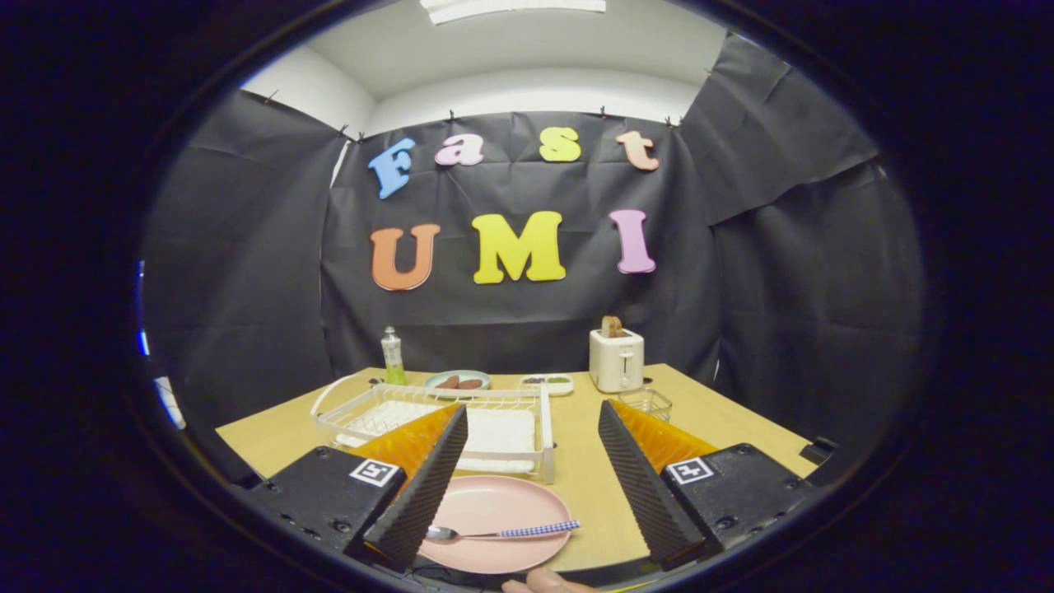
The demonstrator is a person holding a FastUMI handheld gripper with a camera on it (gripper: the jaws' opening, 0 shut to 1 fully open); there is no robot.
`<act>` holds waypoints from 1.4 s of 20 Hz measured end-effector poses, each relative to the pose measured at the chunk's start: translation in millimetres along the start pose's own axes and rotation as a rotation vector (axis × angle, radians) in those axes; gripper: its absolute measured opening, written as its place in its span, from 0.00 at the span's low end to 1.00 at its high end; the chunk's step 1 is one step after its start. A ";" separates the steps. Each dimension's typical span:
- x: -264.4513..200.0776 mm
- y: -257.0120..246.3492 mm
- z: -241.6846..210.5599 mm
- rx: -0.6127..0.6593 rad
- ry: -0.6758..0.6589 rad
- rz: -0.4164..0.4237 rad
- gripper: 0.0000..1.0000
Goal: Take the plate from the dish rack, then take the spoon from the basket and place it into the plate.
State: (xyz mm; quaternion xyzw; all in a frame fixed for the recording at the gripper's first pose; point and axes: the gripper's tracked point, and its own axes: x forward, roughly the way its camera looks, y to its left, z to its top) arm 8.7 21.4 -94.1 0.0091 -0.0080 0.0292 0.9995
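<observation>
A pink plate [494, 504] lies flat on the wooden table [585, 469], low between my two fingers and nearer the left one. Across the plate lies a metal spoon [498, 534] with a blue checked handle, its bowl pointing at the left finger. My gripper [531, 420] hovers open above them, touching neither plate nor spoon. The white dish rack [449, 422] stands just beyond the plate, partly hidden by the left finger. A small clear wire basket [646, 403] sits beyond the right finger.
At the back of the table stand a white toaster [616, 359] with bread in it, a green bottle [393, 356], a plate with brown food [458, 381] and a small tray [547, 382]. A person's fingertip [547, 581] shows at the near edge.
</observation>
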 end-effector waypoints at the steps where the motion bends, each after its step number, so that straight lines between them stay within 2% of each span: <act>1: -3.5 -3.9 2.5 0.006 0.003 -0.007 1.00; 13: -40.6 -27.0 32.0 0.047 -0.038 -0.019 1.00; 28: -47.4 -23.5 34.2 0.017 -0.049 -0.021 1.00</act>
